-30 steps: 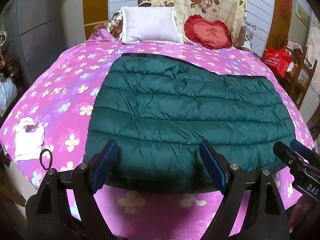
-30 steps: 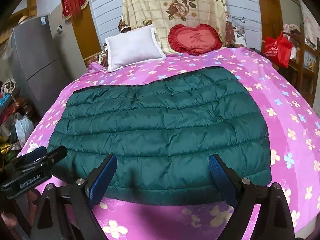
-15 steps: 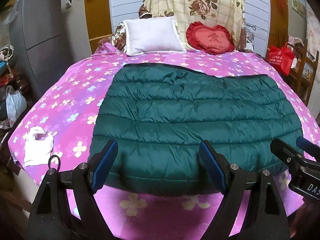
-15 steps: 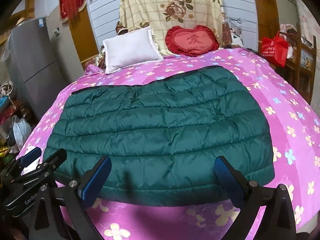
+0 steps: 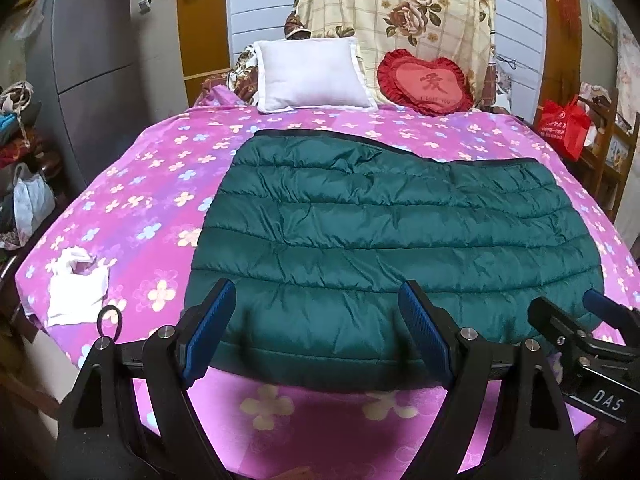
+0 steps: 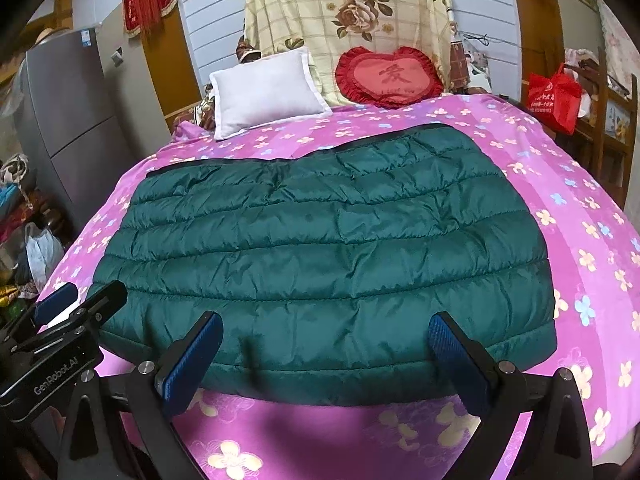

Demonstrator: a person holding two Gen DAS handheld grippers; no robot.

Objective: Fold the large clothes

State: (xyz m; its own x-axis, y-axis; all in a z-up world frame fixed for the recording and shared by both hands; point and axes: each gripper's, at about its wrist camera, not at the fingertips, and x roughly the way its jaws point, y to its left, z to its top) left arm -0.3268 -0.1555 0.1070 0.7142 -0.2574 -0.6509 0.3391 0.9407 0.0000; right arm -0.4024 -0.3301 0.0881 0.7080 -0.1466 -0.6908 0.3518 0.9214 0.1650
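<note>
A dark green quilted puffer garment (image 5: 384, 232) lies flat in a wide folded shape on the pink flowered bed (image 5: 132, 192); it also shows in the right wrist view (image 6: 320, 248). My left gripper (image 5: 318, 300) is open and empty, held above the garment's near left edge. My right gripper (image 6: 324, 332) is open and empty above the garment's near edge, further right. The right gripper shows in the left wrist view (image 5: 592, 316) at the lower right. The left gripper shows in the right wrist view (image 6: 80, 300) at the lower left.
A white pillow (image 5: 308, 76) and a red heart cushion (image 5: 424, 84) lean at the head of the bed. A white cloth (image 5: 76, 284) and a black hair tie (image 5: 110, 318) lie near the bed's left front corner. A grey fridge (image 5: 92, 72) stands left, a red bag (image 5: 564, 124) right.
Both grippers have pulled back and risen a little from the garment, so more of the bed's near edge shows. Both stay open. The garment has not moved.
</note>
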